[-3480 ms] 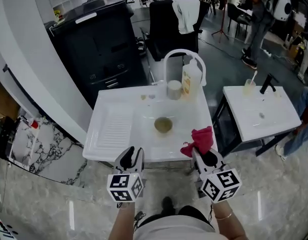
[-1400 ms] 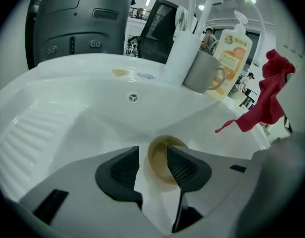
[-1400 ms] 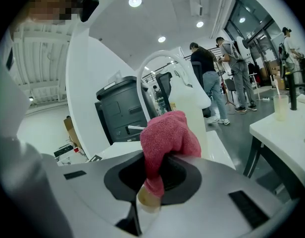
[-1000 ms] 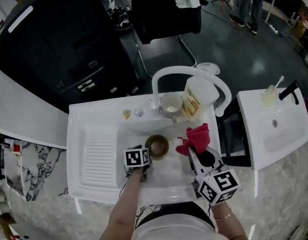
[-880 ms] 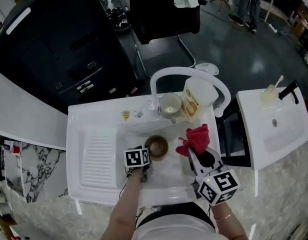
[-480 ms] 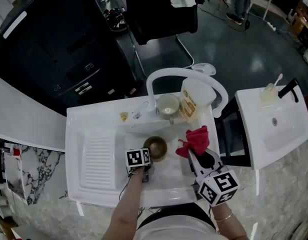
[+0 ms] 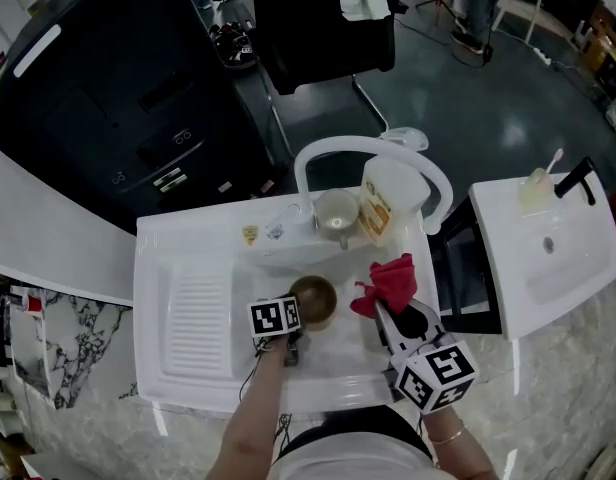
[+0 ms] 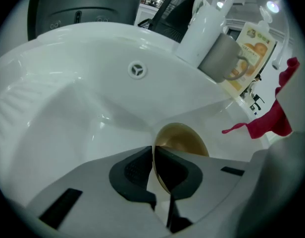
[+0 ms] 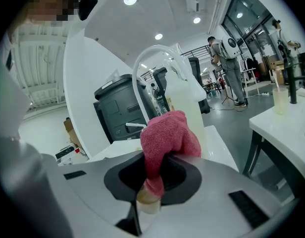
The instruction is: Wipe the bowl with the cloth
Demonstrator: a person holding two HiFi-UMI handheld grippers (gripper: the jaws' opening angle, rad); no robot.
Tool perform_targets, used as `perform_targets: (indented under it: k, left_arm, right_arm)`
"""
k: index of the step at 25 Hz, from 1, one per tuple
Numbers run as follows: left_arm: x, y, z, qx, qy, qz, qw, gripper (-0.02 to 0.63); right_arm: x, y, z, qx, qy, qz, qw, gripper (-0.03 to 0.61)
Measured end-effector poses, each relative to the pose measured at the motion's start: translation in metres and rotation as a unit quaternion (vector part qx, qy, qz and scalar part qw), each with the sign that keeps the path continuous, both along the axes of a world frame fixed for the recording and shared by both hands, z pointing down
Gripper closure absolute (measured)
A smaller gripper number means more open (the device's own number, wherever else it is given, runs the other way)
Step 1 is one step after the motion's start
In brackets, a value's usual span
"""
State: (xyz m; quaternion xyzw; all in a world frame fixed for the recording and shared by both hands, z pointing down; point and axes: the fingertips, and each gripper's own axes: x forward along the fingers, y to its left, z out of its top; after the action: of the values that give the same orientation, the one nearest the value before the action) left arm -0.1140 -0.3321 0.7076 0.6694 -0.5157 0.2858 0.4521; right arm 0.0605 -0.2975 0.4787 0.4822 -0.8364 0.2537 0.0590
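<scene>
A small brown bowl (image 7: 314, 297) sits in the white sink basin (image 7: 340, 358). My left gripper (image 7: 294, 318) is at the bowl's near-left edge. In the left gripper view its jaws are closing, and the thin rim of the bowl (image 8: 182, 138) stands pinched between the dark pads (image 8: 131, 170). The bowl is tipped on its side towards the camera. My right gripper (image 7: 385, 311) hovers over the basin's right side, shut on a red cloth (image 7: 388, 282). The cloth (image 9: 168, 133) bunches up out of the jaws of the right gripper (image 9: 153, 170).
A white arched faucet (image 7: 368, 149) stands behind the basin with a grey cup (image 7: 336, 211) and a soap bottle (image 7: 388, 197) under it. A ribbed drainboard (image 7: 198, 318) lies to the left. A second white sink (image 7: 548, 258) stands at the right, with a dark gap between.
The left jaws have closed onto the bowl's rim, and the bowl now looks tipped up. The right gripper with the cloth has barely moved.
</scene>
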Motion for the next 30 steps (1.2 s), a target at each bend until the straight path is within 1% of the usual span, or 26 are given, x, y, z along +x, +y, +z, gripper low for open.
perform_targets:
  k: [4,8,11,14,19,22,26,28,30]
  left_arm:
    - [0.004,-0.005,-0.037,0.044,0.006,0.010,0.9990,0.580]
    - [0.005,-0.006,-0.084,0.095,0.007,0.018,0.9953,0.583]
    - [0.003,-0.001,-0.118,0.132,-0.004,0.022,0.9910,0.583]
    - [0.000,0.007,-0.148,0.164,-0.007,0.022,0.9862,0.583]
    - [-0.006,0.020,-0.193,0.212,-0.012,0.015,0.9771,0.583]
    - [-0.011,0.033,-0.216,0.236,-0.024,0.013,0.9713,0.584]
    - [-0.015,0.049,-0.240,0.262,-0.054,0.019,0.9634,0.583]
    - [-0.017,0.057,-0.249,0.272,-0.071,0.025,0.9594,0.584]
    - [-0.018,0.065,-0.255,0.277,-0.079,0.028,0.9573,0.584]
  right_arm:
    - [-0.007,0.005,-0.005,0.004,-0.003,-0.007,1.000,0.522]
    - [-0.020,0.011,-0.014,0.014,-0.004,-0.020,1.000,0.522]
    - [-0.031,0.017,-0.026,0.029,-0.017,-0.031,0.999,0.522]
    - [-0.043,0.025,-0.045,0.053,-0.035,-0.046,0.997,0.522]
    - [-0.055,0.041,-0.072,0.086,-0.035,-0.067,0.993,0.522]
    - [-0.062,0.052,-0.080,0.097,-0.033,-0.076,0.992,0.522]
    - [-0.073,0.066,-0.090,0.113,-0.030,-0.091,0.989,0.522]
    - [-0.082,0.076,-0.101,0.124,-0.036,-0.107,0.986,0.522]
    - [-0.094,0.089,-0.119,0.137,-0.055,-0.129,0.981,0.522]
